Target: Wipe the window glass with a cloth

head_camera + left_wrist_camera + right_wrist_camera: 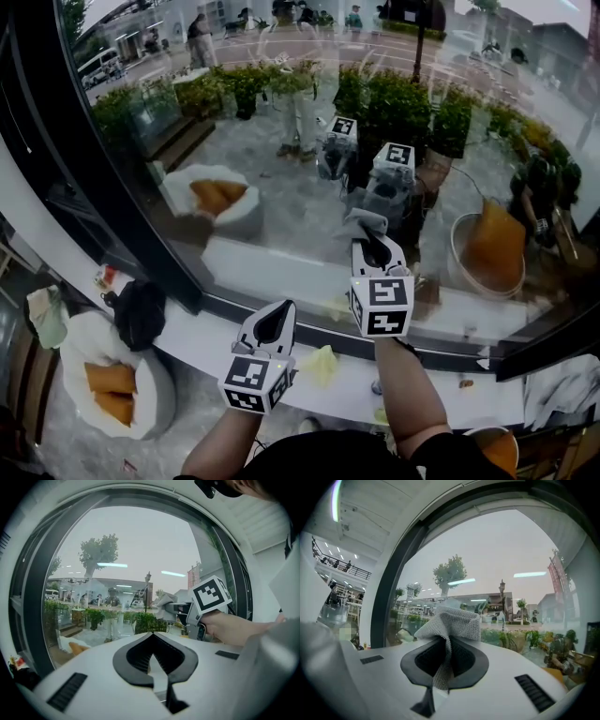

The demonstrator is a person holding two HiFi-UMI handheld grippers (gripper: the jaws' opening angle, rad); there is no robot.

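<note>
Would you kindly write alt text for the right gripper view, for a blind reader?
The right gripper holds a grey mesh cloth pinched between its jaws, raised before the window glass; a tree stands outside.

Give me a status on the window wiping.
Done: the grey cloth is clamped in the right tongs. In hand: it is raised to the window glass; contact is unclear. To do: the wiping itself, no cleaned patch shows. The left tongs are shut, empty.
</note>
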